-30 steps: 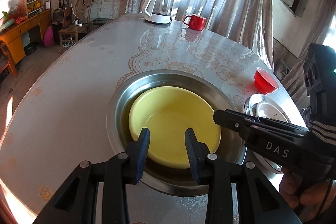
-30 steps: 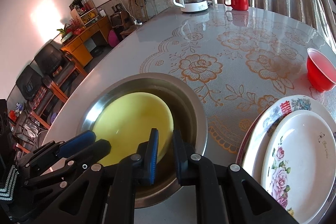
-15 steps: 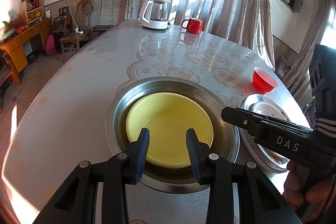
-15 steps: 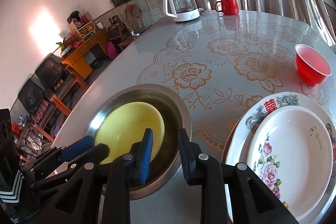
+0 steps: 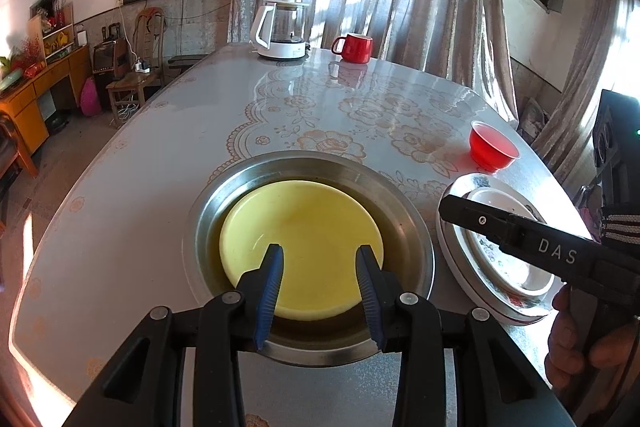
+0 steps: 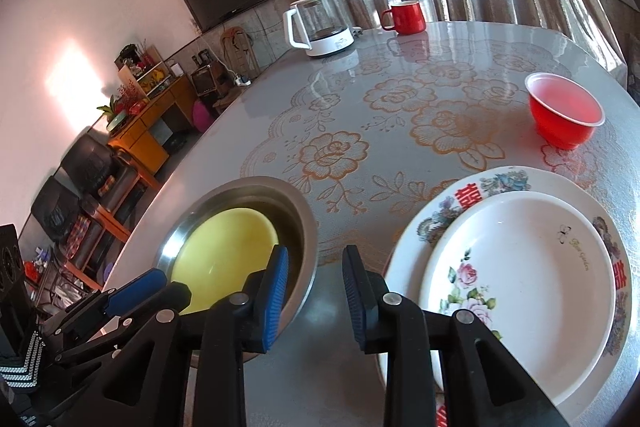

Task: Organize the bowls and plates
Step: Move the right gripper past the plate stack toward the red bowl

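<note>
Both claws empty atm. My left gripper [image 5: 319, 285] hangs w/ jaws spread wide over the shallow yellow plastic bowl [image 5: 302, 247], holding nothing. My right gripper [image 6: 316, 297] is likewise parted, nothing between the pads, aimed at the bare strip of table between the two stacks.

Where stuff sits: the yellow bowl is nested inside the wide stainless steel basin [image 5: 404, 223], near the table's near edge, left of centre. Just beside it toward the right edge is the white floral-print plate [image 6: 520, 291], stacked on a bigger plate w/ a patterned rim and red characters [image 6: 500, 183]. A small red translucent plastic bowl [image 6: 564, 117] stands alone further back along the right edge, apart from the plates.

Handling, my guess: yellow bowl looks light, stiffish plastic w/ a thin rim; probably best pinched at the near rim, one pad inside, one outside. Clearance to the basin wall looks tight there, so the outer pad may scrape steel. Basin looks smooth, slippery and the heaviest piece, so rim pinch only. The plates look ceramic, i.e. brittle and glazed-slick; I'd grab the top plate's edge where it overhangs, lift slow and avoid clinking. Red bowl seems flimsy and v. light, so a hard squeeze could buckle it and a nudge could skate it across the glossy tabletop [image 6: 400, 75].
</note>
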